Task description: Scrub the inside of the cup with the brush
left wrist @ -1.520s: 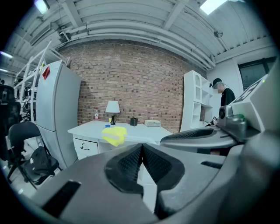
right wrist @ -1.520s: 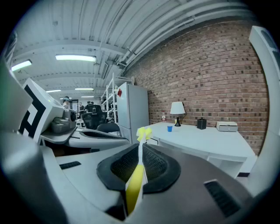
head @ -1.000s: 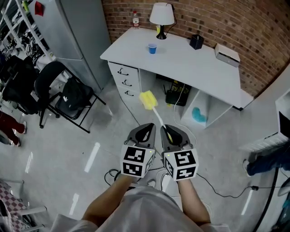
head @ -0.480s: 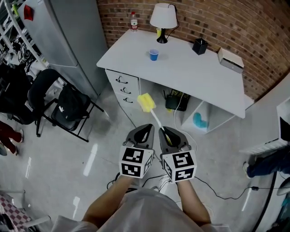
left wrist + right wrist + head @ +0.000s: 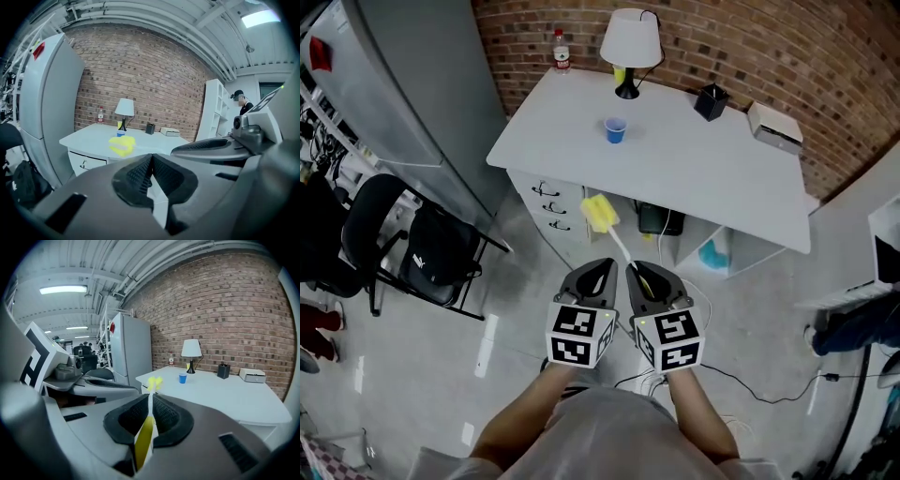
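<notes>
A small blue cup (image 5: 616,130) stands upright on the white desk (image 5: 703,173), far ahead of both grippers; the right gripper view shows the cup (image 5: 183,378) too. My right gripper (image 5: 639,274) is shut on the handle of the brush, whose yellow sponge head (image 5: 599,214) sticks forward over the desk's front edge. In the right gripper view the yellow handle (image 5: 145,436) sits between the pads and the brush head (image 5: 153,382) points at the desk. My left gripper (image 5: 604,275) is shut and empty, side by side with the right one.
On the desk stand a white lamp (image 5: 630,45), a bottle (image 5: 560,49), a black pen holder (image 5: 711,101) and a white box (image 5: 776,125). Drawers (image 5: 548,202) sit under the desk's left end. A grey fridge (image 5: 403,84) and black chair (image 5: 403,248) are at left. Cables lie on the floor.
The desk and cup have come lower and nearer in the head view as the person walks toward them. Both grippers keep their pose, the brush still held.
</notes>
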{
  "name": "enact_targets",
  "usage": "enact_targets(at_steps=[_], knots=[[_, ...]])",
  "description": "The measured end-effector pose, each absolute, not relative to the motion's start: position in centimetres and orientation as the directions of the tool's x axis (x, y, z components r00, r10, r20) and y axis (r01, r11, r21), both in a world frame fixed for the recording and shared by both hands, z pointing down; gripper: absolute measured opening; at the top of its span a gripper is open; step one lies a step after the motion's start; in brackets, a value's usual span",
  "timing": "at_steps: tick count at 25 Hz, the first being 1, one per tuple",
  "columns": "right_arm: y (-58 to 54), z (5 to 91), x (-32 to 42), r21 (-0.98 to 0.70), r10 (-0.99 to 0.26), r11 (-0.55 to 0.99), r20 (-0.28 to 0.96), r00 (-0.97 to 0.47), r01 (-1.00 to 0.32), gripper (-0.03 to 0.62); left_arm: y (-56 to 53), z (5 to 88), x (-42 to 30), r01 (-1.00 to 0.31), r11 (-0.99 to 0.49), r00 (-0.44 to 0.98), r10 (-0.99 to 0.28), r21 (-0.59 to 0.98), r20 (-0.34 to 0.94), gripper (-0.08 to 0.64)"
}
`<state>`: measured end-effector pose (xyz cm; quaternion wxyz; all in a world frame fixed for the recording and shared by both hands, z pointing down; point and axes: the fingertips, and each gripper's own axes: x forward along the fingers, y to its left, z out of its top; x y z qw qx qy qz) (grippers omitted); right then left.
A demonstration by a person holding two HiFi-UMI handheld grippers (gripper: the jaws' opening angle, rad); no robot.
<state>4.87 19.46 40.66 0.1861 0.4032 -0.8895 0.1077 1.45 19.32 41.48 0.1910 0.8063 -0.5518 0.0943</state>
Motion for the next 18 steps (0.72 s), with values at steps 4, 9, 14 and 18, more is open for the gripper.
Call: enact_targets(at_steps=[4, 9, 14, 18], knots=[[16.9, 40.5, 3.0, -0.033, -0.69, 0.634, 0.425, -0.585, -0.772, 0.025, 16.6, 41.5, -0.4, -0.914, -0.344, 0.403, -0.84, 0.217, 0.364, 0.008], [14.6, 40.7, 1.2, -0.023, -0.704, 0.616, 0.433, -0.563, -0.787, 0.026, 14.3, 41.7, -2.4, -0.904, -0.365, 0.424, -0.832, 0.222, 0.357, 0.008], [13.8, 40.9, 0.2, -0.015, -0.706, 0.616, 0.435, -0.56, -0.788, 0.026, 13.5, 41.8, -3.6, -0.907, -0.363, 0.418, -0.837, 0.214, 0.354, 0.008], [13.1, 40.5, -0.4, -0.007, -0.71, 0.619, 0.421, -0.564, -0.785, 0.026, 12.9, 41.8, -4.0, -0.907, -0.363, 0.418, -0.839, 0.215, 0.347, 0.008]])
